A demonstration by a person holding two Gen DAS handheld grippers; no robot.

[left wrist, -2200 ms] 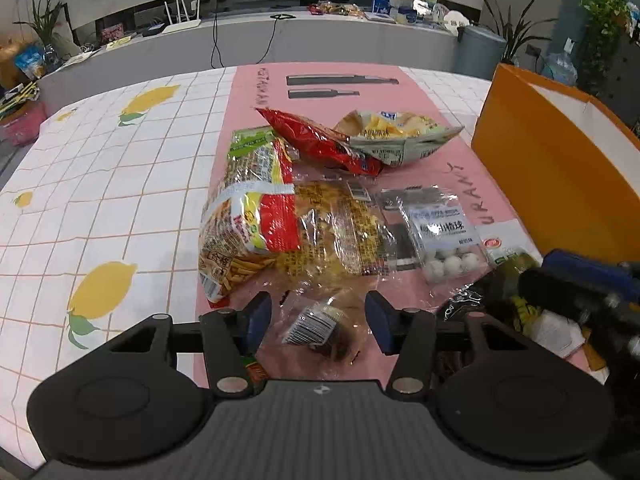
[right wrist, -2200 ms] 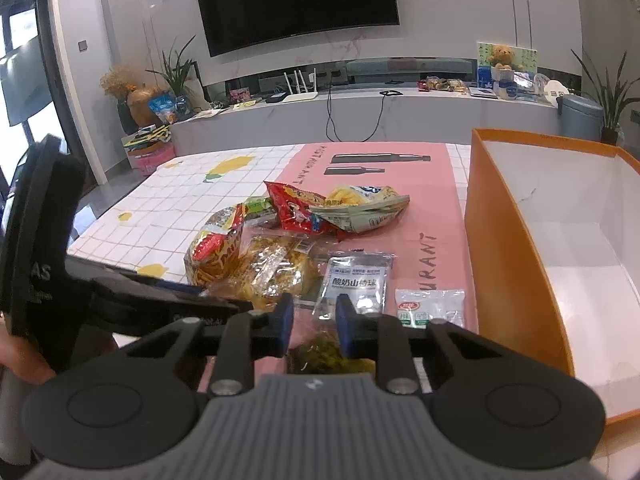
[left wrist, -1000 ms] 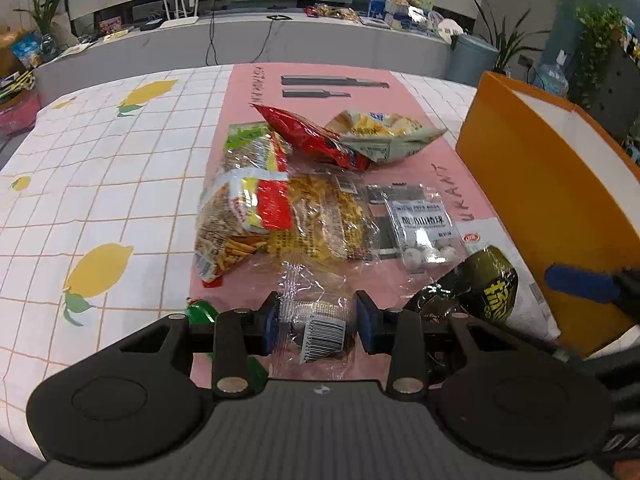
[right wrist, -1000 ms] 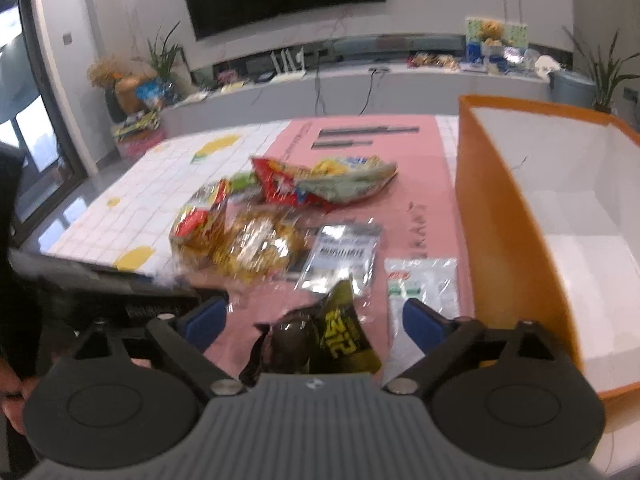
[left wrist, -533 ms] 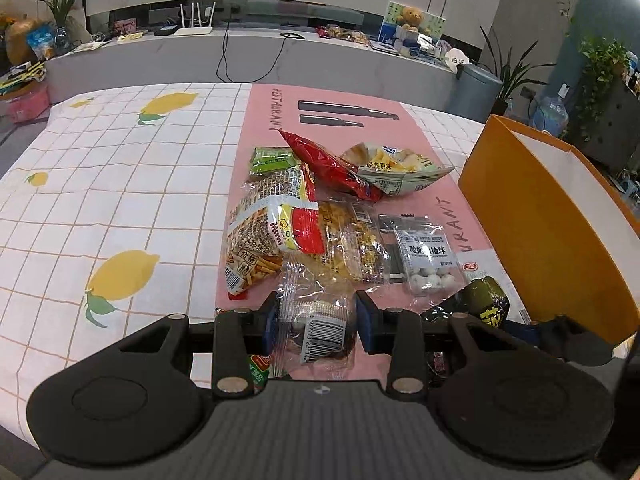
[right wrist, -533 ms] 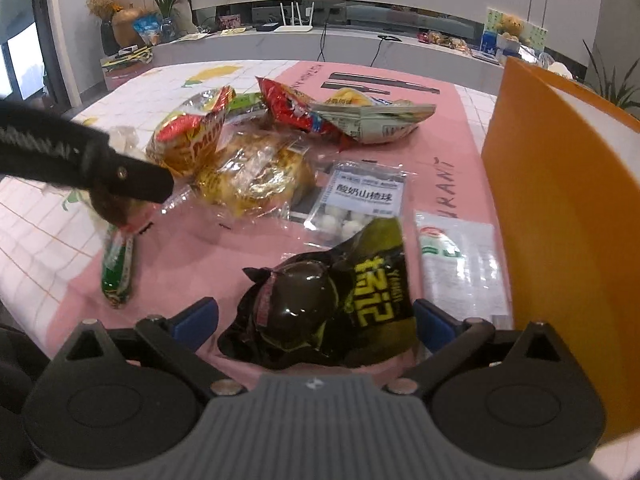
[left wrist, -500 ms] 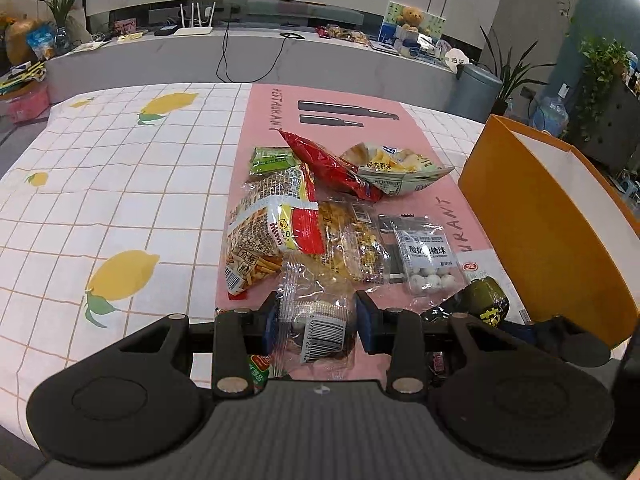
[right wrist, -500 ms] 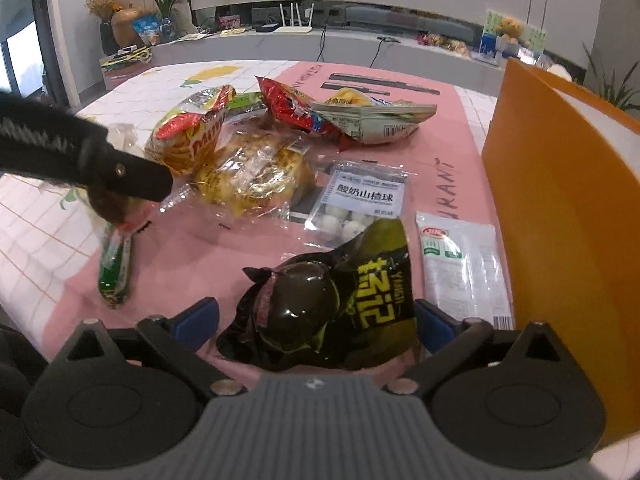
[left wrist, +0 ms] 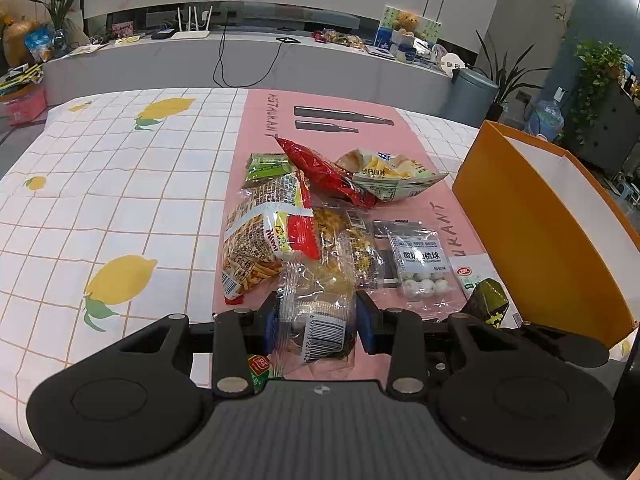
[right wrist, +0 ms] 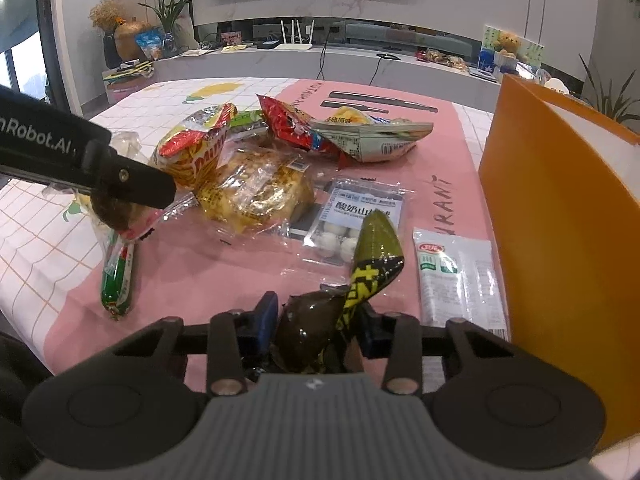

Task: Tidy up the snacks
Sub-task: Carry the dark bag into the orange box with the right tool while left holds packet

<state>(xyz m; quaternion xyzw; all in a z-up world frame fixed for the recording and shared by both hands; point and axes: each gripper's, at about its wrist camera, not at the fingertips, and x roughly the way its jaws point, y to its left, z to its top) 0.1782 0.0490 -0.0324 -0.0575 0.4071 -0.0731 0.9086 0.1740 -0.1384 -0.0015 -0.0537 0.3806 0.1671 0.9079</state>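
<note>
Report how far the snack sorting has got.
Nothing visibly sits in the orange box yet. In hand: the left gripper clamps a clear barcoded packet; the right gripper clamps a dark pouch with yellow lettering. Left on the pink mat: chip bags, yellow pastry, ball candy, white sachet, green sausage.

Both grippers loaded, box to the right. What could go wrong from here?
1. The right gripper pinches the dark green packet low down; its long tail sticks up and may snag the orange box wall.
2. The left gripper holds a clear wrapped snack by loose film; it could slip.
3. The green sausage lies near the mat edge, easy to knock.
</note>
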